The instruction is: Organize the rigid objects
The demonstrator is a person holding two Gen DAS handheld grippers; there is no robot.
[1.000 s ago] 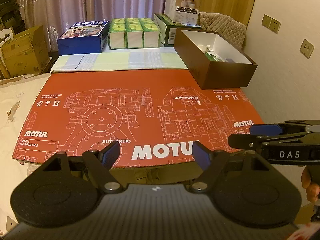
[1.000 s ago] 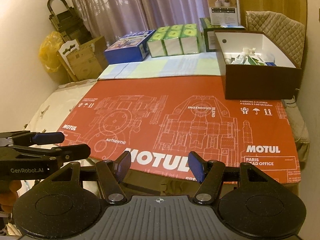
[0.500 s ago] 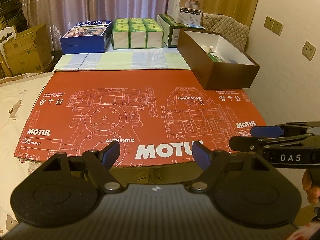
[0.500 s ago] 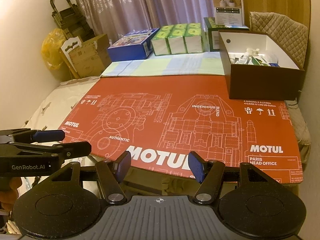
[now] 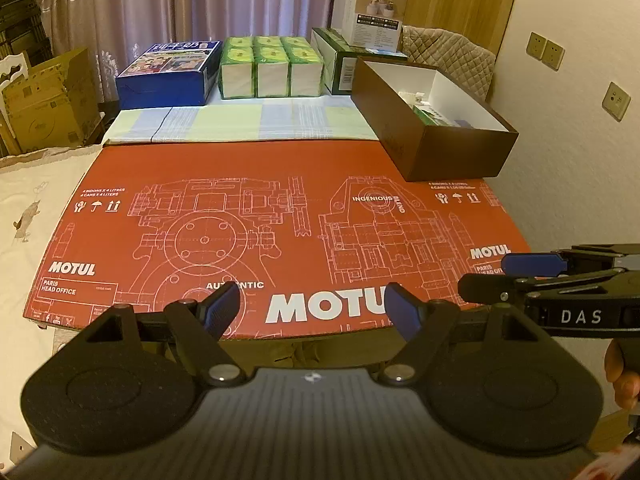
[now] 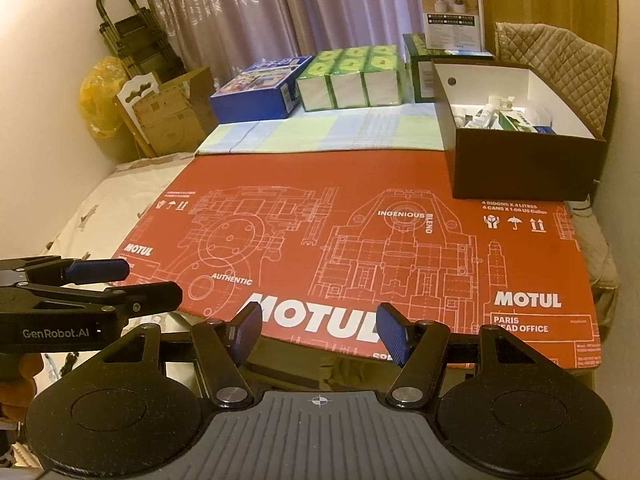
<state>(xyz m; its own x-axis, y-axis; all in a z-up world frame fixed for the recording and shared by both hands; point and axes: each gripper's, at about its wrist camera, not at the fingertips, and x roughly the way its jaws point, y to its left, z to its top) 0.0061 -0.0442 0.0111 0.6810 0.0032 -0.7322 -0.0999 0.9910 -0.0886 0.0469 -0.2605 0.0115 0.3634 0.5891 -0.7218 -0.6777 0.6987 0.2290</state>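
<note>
Tools [image 5: 312, 306] [image 6: 318, 330] both agape, empty; flat red printed cardboard [image 5: 280, 216]; rectangular brown box [image 5: 432, 148].

Near edge: the left hand-held gripper [image 5: 312, 304] and the right hand-held gripper [image 6: 318, 330] hang side by side over the front edge of the flattened carton [image 5: 280, 216], nothing between their fingers.
Centre: the flattened carton lies flat, bare on top.
Right far corner: an open box [image 6: 516, 168] stands on the carton, with small packages [image 6: 504, 118] inside at its far end.
Behind the carton: a folded cloth [image 5: 248, 122] lies crosswise.
Back row, left to right: a flat box [image 5: 168, 74], a block of packs [image 5: 272, 68], a carton on its side [image 5: 340, 62] with an upright box [image 5: 376, 12] on top.
Far left: cardboard boxes [image 5: 44, 100] on the floor.
</note>
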